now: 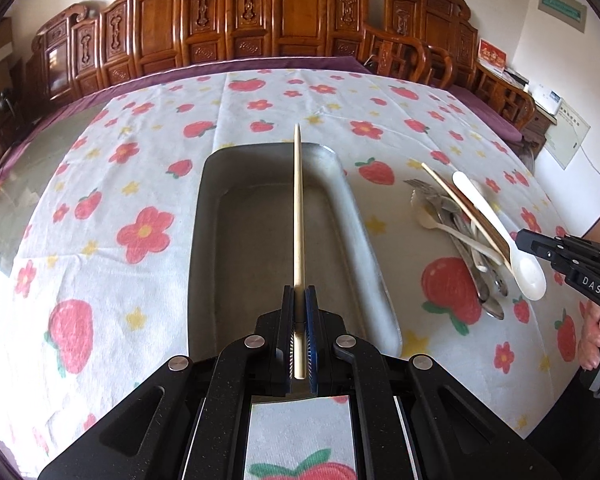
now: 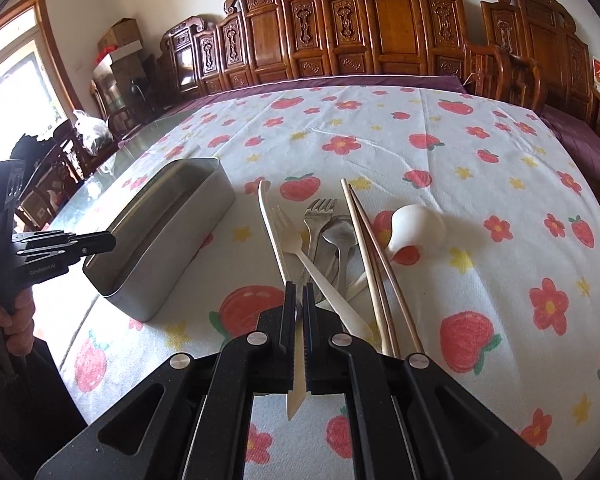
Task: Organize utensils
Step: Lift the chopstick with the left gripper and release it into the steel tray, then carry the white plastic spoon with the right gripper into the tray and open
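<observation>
My left gripper (image 1: 299,294) is shut on a wooden chopstick (image 1: 298,208) that points forward over the grey metal tray (image 1: 360,216); the tray is empty. My right gripper (image 2: 299,292) is shut on the handle of a cream plastic knife (image 2: 269,216) that lies at the left of the utensil pile. The pile holds a plastic fork (image 2: 296,240), metal forks (image 2: 320,210), metal spoons (image 2: 340,234), a pair of chopsticks (image 2: 370,248) and a white ceramic spoon (image 2: 418,224). The tray (image 2: 160,236) stands left of the pile. The pile also shows in the left wrist view (image 1: 460,224).
The table wears a white cloth (image 1: 140,184) printed with strawberries and flowers. Carved wooden chairs (image 2: 380,28) line the far side. The right gripper (image 1: 572,260) shows at the right edge of the left view, the left gripper (image 2: 56,248) at the left edge of the right view.
</observation>
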Action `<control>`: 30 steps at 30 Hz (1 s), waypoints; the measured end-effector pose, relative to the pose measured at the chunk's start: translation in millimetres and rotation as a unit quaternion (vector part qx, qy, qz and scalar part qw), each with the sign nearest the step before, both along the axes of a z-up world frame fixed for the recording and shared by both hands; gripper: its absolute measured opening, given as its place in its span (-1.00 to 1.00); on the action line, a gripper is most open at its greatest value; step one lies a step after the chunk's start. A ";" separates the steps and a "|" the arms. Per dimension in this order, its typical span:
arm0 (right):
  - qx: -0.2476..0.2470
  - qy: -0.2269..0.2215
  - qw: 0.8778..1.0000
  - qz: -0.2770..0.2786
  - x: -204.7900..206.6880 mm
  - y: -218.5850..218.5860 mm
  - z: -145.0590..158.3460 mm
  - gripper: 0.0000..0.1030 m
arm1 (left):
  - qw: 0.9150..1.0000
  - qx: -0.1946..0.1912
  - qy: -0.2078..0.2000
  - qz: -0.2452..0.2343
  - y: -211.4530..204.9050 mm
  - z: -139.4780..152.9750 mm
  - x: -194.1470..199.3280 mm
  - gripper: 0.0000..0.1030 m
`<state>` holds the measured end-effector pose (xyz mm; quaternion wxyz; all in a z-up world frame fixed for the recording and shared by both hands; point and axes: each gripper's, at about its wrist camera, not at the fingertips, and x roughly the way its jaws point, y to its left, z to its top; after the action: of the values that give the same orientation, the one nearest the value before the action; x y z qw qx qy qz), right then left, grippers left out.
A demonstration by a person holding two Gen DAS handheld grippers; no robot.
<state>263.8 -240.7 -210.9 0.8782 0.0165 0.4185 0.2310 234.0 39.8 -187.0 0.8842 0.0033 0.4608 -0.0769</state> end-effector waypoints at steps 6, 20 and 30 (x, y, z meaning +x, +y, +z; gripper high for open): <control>-0.011 0.001 1.000 0.003 0.5 5.4 -2.5 -0.92 | 1.000 -0.006 -0.001 0.010 9.6 -2.0 -3.3 -0.91; 0.008 -0.004 1.000 0.009 -2.7 51.1 27.1 -0.92 | 0.998 -0.012 -0.046 0.029 30.7 20.0 -4.4 -0.43; 0.054 0.031 0.998 0.008 20.8 116.1 29.2 -0.92 | 0.995 0.008 -0.080 0.053 60.5 35.9 -10.1 -0.38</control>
<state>284.6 -124.6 -181.8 0.8609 0.0676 0.4322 0.2597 223.9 100.3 -151.1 0.9208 -0.0075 0.3891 -0.0255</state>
